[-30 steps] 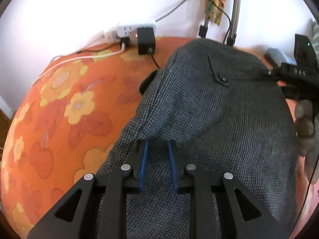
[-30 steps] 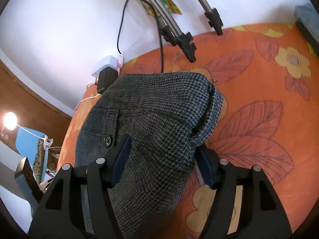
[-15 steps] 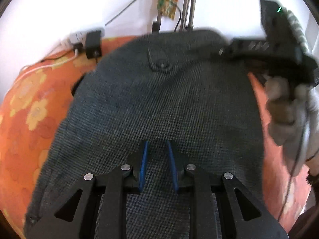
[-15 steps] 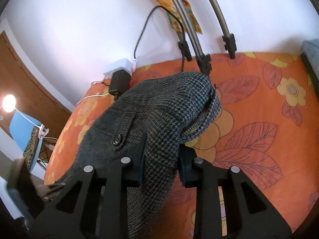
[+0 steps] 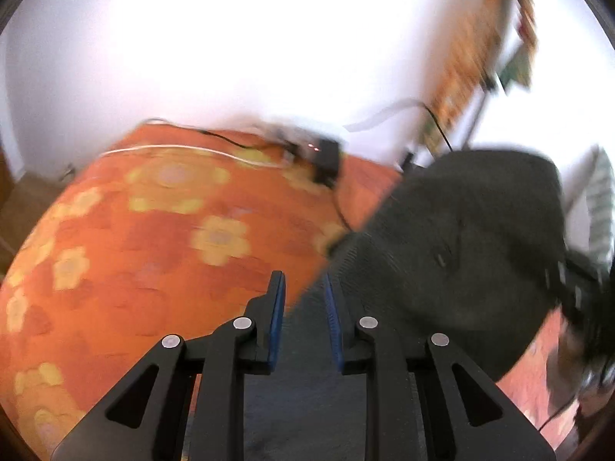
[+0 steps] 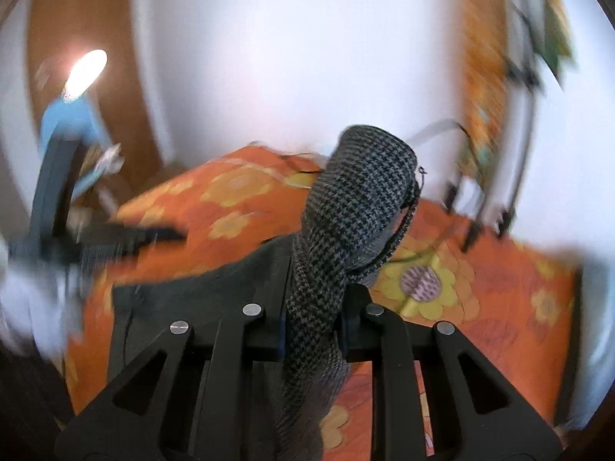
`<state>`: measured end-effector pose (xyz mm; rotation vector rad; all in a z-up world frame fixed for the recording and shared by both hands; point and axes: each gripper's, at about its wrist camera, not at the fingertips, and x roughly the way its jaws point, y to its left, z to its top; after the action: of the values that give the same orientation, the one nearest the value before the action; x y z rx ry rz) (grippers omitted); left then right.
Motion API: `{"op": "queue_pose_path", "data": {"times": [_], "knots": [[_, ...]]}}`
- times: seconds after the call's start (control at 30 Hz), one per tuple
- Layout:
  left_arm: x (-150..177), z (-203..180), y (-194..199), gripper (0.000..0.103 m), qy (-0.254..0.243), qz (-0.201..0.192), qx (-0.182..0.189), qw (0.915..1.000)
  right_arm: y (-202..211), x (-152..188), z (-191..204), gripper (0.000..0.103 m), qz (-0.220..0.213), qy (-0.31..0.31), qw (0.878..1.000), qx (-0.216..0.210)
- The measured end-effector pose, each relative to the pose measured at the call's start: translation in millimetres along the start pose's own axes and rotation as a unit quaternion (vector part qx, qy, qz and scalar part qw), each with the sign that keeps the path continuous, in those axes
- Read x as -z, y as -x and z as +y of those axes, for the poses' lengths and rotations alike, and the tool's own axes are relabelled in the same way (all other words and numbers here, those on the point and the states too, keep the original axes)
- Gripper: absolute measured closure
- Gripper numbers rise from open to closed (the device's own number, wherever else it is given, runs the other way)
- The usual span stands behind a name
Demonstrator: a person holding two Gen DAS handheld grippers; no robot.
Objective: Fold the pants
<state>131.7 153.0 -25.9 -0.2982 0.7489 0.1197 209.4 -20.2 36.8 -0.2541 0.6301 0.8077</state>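
Observation:
The grey houndstooth pants [image 5: 461, 253] hang lifted above the orange flowered bed [image 5: 153, 253], blurred by motion. My left gripper [image 5: 303, 292] holds the pants' near edge between its blue pads; the fabric runs down between the fingers. My right gripper [image 6: 313, 303] is shut on a bunched fold of the pants [image 6: 353, 199], which stands up above its fingers. The rest of the pants [image 6: 215, 288] stretches left toward the other gripper, which shows blurred in the right wrist view [image 6: 96, 242].
A black adapter and white power strip [image 5: 323, 153] with cables lie at the bed's far edge by the white wall. Metal rack legs [image 6: 492, 192] with orange cloth stand at the back right. A lit lamp [image 6: 84, 73] and wooden door are at the left.
Both grippers have lifted and swung the pants up off the bed. The right gripper has closed tighter on the bunched fabric. The views have tilted up and are blurred.

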Motion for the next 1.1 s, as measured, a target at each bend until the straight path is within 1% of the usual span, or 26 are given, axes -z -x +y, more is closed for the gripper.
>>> {"op": "queue_pose_path", "data": {"times": [0.07,0.1,0.2,0.3,0.43,0.6,0.67,0.73,0.87,0.97,1.0,1.03,1.1], "knots": [[-3,22,11,0.083,0.018,-0.010,-0.010,0.9997,7,5,32,0.084,0.003,0.057,0.998,0.004],[-5,32,15,0.083,0.028,-0.015,-0.015,0.9994,10,10,55,0.084,0.005,0.102,0.995,0.010],[-5,55,28,0.083,0.046,-0.020,-0.016,0.9986,14,31,100,0.084,0.015,0.195,0.980,0.020],[-3,68,34,0.083,0.051,-0.025,-0.015,0.9983,15,52,130,0.085,0.025,0.240,0.970,0.015],[-1,71,41,0.083,0.049,-0.030,-0.011,0.9983,22,81,159,0.086,0.032,0.292,0.956,0.005],[2,72,50,0.083,0.049,-0.031,0.005,0.9983,32,113,183,0.085,0.046,0.342,0.938,-0.009],[4,68,52,0.083,0.041,-0.028,0.013,0.9987,31,119,186,0.083,0.061,0.351,0.934,-0.010],[5,62,50,0.083,0.030,-0.021,0.021,0.9991,33,120,186,0.083,0.068,0.354,0.933,-0.011],[10,58,44,0.083,0.024,0.005,0.047,0.9986,42,121,181,0.082,0.083,0.346,0.935,-0.007],[15,59,38,0.083,0.025,0.024,0.057,0.9978,53,125,178,0.077,0.102,0.341,0.934,-0.006],[18,59,36,0.081,0.024,0.035,0.064,0.9970,58,126,177,0.076,0.105,0.338,0.935,-0.007],[20,59,35,0.079,0.025,0.043,0.069,0.9964,64,126,176,0.073,0.106,0.332,0.937,-0.010],[27,59,34,0.076,0.023,0.056,0.079,0.9950,78,126,172,0.065,0.102,0.309,0.945,-0.011]]}}
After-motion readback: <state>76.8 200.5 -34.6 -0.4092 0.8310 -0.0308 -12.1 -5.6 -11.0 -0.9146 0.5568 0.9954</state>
